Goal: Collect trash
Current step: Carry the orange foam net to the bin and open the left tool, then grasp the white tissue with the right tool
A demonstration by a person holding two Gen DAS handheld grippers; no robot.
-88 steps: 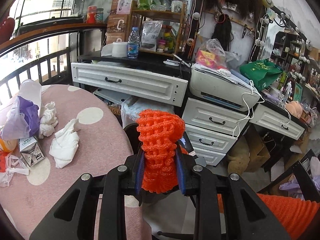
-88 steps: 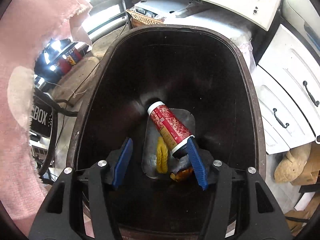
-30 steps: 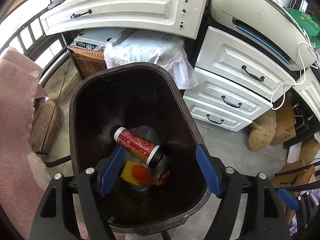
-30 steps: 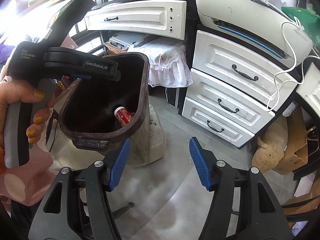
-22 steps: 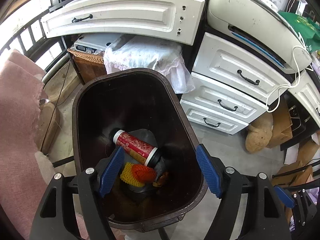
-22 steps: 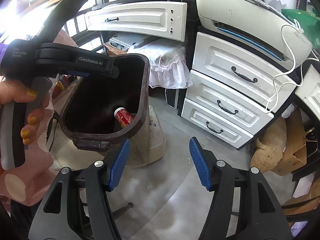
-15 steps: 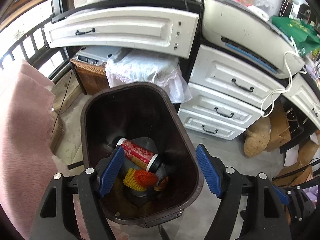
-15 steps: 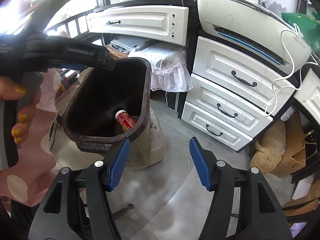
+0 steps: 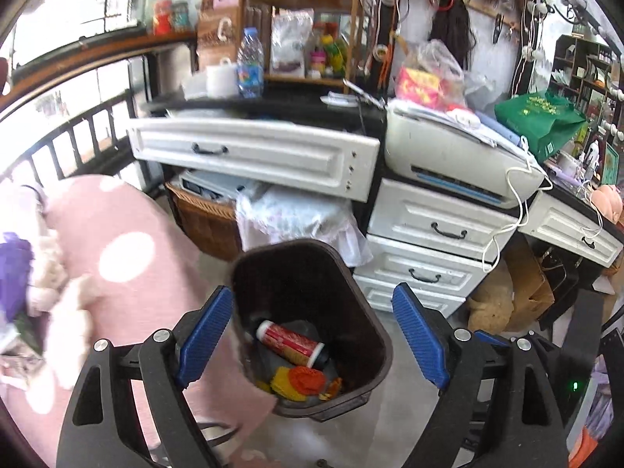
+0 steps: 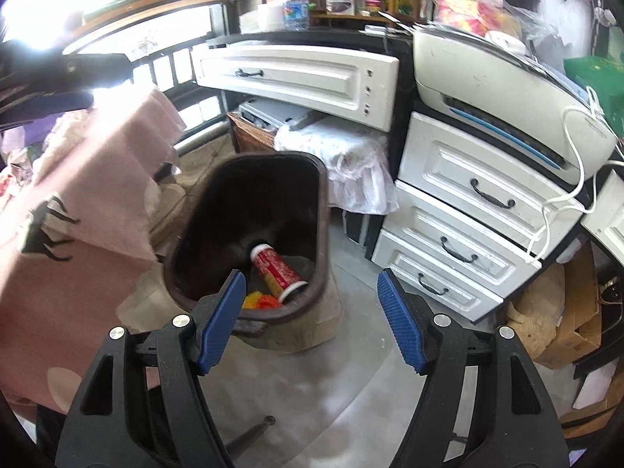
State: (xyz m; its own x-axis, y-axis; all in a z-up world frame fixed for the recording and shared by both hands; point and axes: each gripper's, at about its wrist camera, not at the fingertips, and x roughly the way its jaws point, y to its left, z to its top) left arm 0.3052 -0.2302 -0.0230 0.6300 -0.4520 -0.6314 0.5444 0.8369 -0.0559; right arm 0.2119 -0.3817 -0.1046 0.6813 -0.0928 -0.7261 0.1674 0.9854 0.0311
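Both the left gripper (image 9: 312, 335) and right gripper (image 10: 310, 318) hang empty, jaws just opened wider, above the bin (image 9: 362, 284) holding a can (image 9: 290, 343) and net (image 9: 302, 380). Remaining tissues (image 9: 58, 304) lie on the tabletop (image 9: 128, 241); they look light, soft and crushable, best pinched across a bunched fold.

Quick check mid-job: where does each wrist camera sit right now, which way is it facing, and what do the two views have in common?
Left wrist: rides the left gripper, angled down over the brown bin beside the pink tablecloth; its own blue pads, open and empty, show.
Right wrist: rides the right gripper, angled down at the floor in front of the white drawers; open, empty pads show.
Shared: the bin, the red can and orange net inside, the drawers.
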